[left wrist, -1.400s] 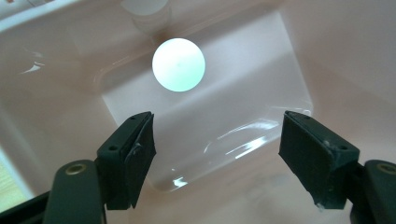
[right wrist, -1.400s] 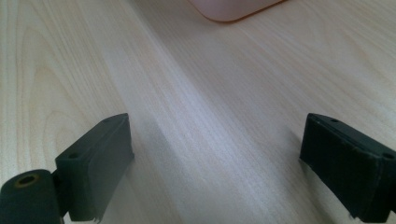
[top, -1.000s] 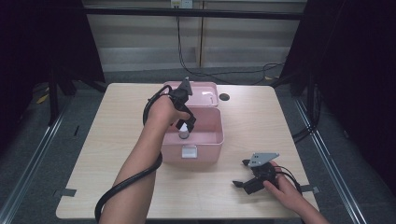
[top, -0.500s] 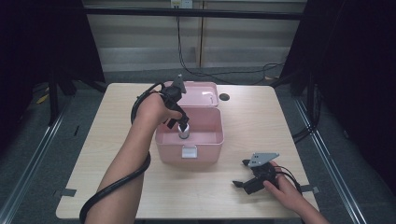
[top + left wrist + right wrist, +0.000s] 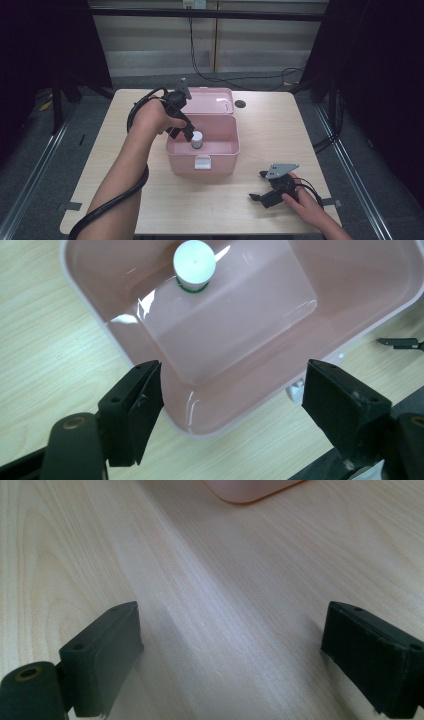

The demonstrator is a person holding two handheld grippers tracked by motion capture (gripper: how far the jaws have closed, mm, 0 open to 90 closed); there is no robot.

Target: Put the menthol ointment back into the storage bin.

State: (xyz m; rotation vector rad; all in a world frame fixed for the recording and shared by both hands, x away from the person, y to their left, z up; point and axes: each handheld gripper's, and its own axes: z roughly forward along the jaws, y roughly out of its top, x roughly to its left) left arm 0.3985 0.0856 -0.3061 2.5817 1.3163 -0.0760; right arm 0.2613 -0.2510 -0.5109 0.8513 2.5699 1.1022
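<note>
A pink box [image 5: 220, 165] stands open in the middle of the table, its lid [image 5: 212, 102] folded back. Inside it, at the left, stands a small bottle with a white cap [image 5: 197, 138], also seen from above as the bottle [image 5: 194, 265]. My left gripper [image 5: 181, 131] hovers over the box's left wall, open, its jaws spread wide above the box rim [image 5: 150, 375] with nothing between them. My right gripper [image 5: 260, 187] rests on the table near the front right, open, with bare wood [image 5: 225, 630] between its jaws.
A dark round hole [image 5: 240, 104] sits in the tabletop behind the box. The box's white latch [image 5: 202, 161] faces the front. Cables trail from both grippers. A pink box corner [image 5: 250, 490] shows far off in the right gripper view.
My left gripper has drawn back leftward and up from over the bottle to the box's left wall. The bottle stays in the box. The right gripper has not moved.
</note>
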